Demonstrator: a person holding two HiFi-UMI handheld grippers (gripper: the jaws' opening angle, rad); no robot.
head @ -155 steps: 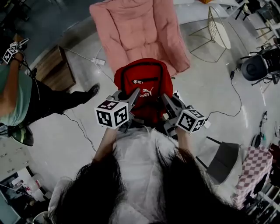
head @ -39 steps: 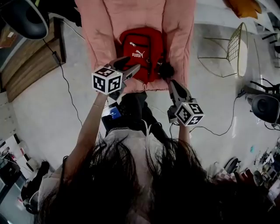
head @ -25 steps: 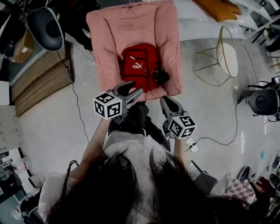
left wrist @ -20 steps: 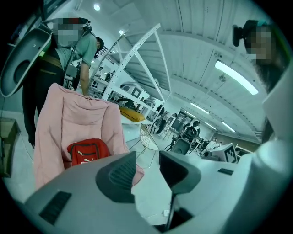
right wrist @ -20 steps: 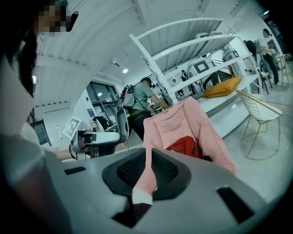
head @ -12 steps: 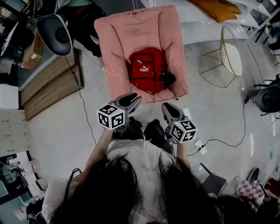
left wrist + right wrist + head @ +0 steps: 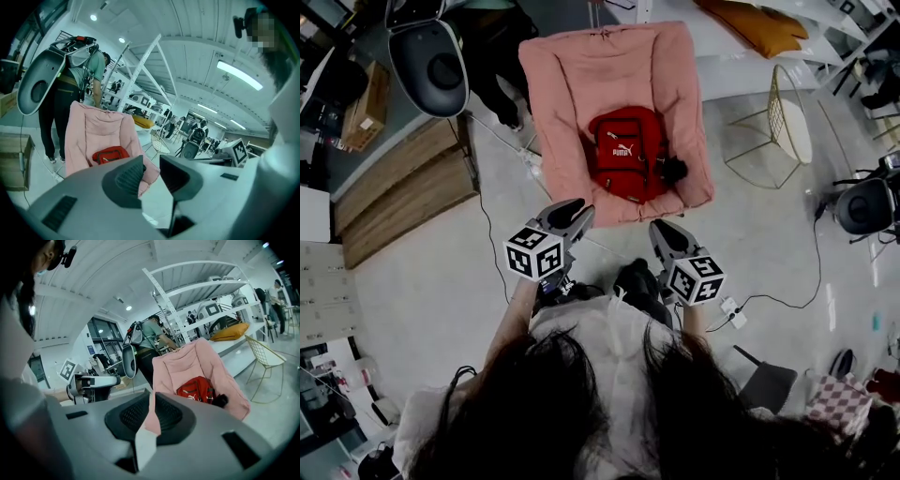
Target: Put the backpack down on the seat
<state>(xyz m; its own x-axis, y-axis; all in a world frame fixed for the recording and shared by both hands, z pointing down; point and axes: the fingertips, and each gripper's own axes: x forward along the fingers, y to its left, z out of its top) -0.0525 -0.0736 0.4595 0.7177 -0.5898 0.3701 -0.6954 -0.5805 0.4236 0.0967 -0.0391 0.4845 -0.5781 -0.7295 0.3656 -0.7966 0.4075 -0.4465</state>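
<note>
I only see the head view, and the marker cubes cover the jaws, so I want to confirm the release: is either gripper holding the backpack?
Observer: No. The left gripper view shows the left gripper with nothing between its jaws, which have just been closing; the backpack lies on the pink chair beyond.
Operator: And the right?
Observer: The right gripper is empty too, jaws a narrow slit apart with the chair showing through.
Operator: Anyone near that chair?
Observer: A person in a green top stands close behind it.
</note>
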